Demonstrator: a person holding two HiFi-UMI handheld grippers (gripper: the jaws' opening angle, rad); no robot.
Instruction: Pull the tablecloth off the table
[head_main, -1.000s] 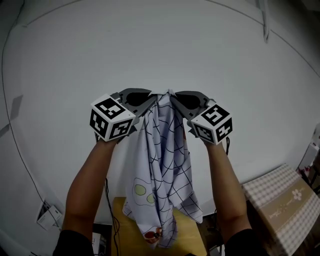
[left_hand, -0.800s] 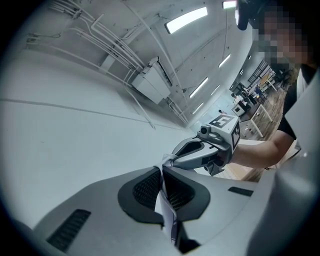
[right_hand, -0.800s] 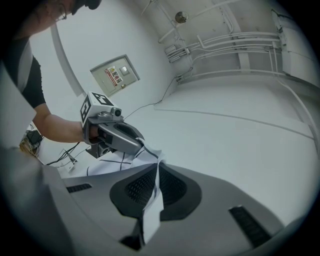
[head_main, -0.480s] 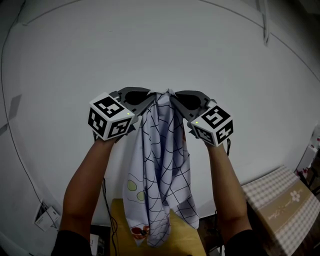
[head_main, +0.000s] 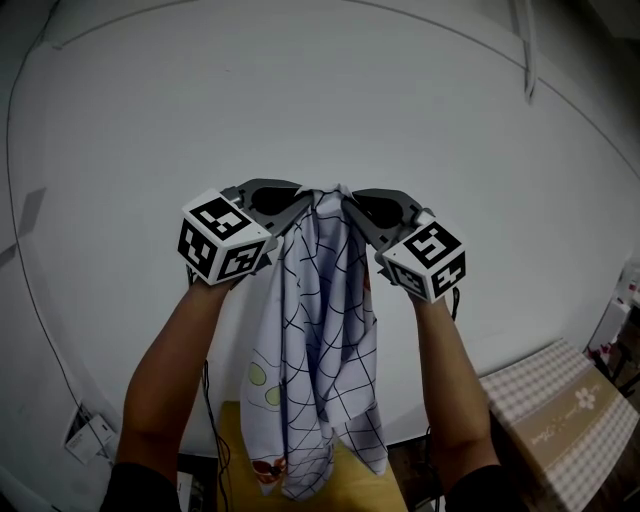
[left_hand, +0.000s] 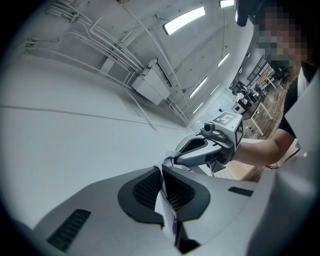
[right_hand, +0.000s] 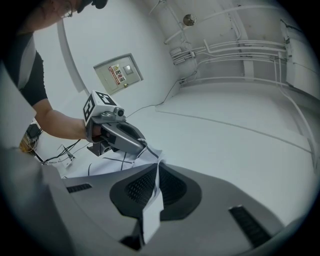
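Observation:
A white tablecloth (head_main: 325, 330) with a dark grid and small printed figures hangs bunched from both grippers, held up in front of a white wall. My left gripper (head_main: 305, 203) is shut on its top edge, and my right gripper (head_main: 350, 203) is shut on the same edge right beside it, tips almost touching. In the left gripper view the cloth (left_hand: 167, 205) is pinched between the shut jaws, with the right gripper (left_hand: 200, 150) just ahead. A strip of cloth (right_hand: 150, 215) is clamped in the right gripper view, facing the left gripper (right_hand: 120, 135). The cloth's lower end dangles over the small wooden table (head_main: 365, 485).
A box (head_main: 560, 410) with a checked, flower-print cover stands low at the right. Cables run down the wall to a power strip (head_main: 90, 435) at the lower left. A wall panel (right_hand: 122, 70) shows in the right gripper view.
The hanging cloth has risen and its lower end has swung slightly left; less of the table shows beneath it. Both grippers stay shut and close together.

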